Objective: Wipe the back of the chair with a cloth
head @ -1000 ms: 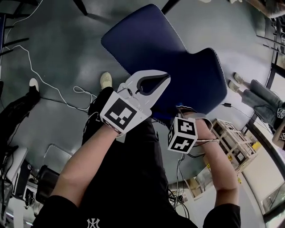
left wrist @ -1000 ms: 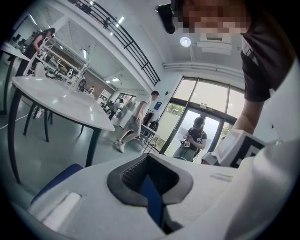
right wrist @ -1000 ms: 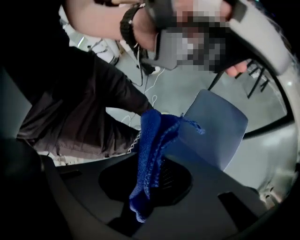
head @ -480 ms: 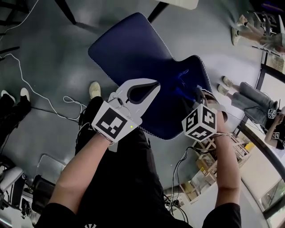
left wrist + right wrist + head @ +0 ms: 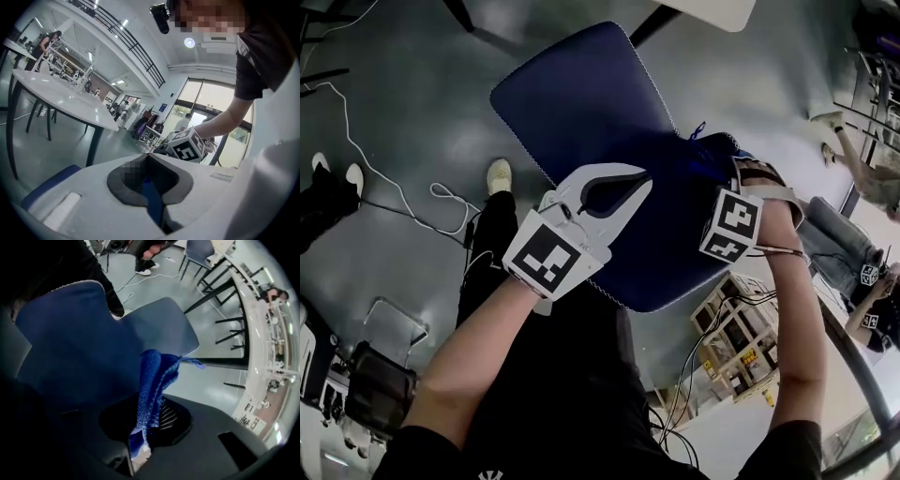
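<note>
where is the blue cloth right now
The cloth is pinched in the right gripper, reaching out toward the back of the blue chair. In the head view it sits right of centre, at the backrest's edge.

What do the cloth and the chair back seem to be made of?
The cloth looks like blue microfibre or terry: it has a fine nubbly, matte weave and folds softly. The chair back is probably dark blue upholstery fabric, matte with a pale stitched edge, though smooth plastic cannot be excluded.
</note>
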`<move>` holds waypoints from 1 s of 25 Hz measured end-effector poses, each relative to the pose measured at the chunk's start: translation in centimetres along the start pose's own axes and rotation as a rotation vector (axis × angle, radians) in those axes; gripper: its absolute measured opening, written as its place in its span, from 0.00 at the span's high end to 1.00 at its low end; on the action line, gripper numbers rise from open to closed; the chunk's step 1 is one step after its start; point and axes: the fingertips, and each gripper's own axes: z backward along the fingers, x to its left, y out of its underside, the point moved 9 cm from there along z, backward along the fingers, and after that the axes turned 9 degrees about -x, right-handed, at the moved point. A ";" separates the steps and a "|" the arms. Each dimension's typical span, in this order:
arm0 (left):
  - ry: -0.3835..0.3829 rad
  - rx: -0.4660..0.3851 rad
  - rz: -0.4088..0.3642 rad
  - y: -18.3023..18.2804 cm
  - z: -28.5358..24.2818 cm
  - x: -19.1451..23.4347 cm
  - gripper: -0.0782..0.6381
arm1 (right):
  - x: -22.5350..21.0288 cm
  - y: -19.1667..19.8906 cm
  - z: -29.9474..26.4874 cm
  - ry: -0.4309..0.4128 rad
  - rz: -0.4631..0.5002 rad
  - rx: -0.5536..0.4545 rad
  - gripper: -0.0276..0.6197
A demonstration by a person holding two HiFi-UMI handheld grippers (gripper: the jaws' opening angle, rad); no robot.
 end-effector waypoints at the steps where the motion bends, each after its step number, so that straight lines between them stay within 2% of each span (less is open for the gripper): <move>1: -0.013 0.001 0.004 0.2 -0.1 0.1 0.88 | -0.1 0.0 -0.7 -0.034 0.042 0.020 0.86; 6: -0.041 -0.007 0.017 0.9 0.1 0.7 0.88 | 0.6 -0.4 -3.4 -0.243 0.167 0.109 0.86; 10: -0.059 -0.009 0.024 1.5 0.3 0.9 0.88 | 0.4 -0.9 -4.3 -0.351 0.151 0.151 0.86; 13: -0.079 -0.004 0.036 2.2 0.6 0.9 0.88 | 0.9 -1.6 -4.7 -0.396 0.109 0.148 0.86; 16: -0.092 -0.001 0.055 3.5 0.7 1.3 0.88 | 2.1 -2.2 -4.8 -0.401 0.092 0.147 0.86; 21: -0.069 0.009 0.079 4.8 0.8 1.5 0.88 | 3.2 -3.8 -4.5 -0.435 0.033 0.129 0.86; 25: -0.067 0.023 0.083 4.9 2.0 1.2 0.88 | 4.6 -5.3 -4.1 -0.482 0.028 0.122 0.86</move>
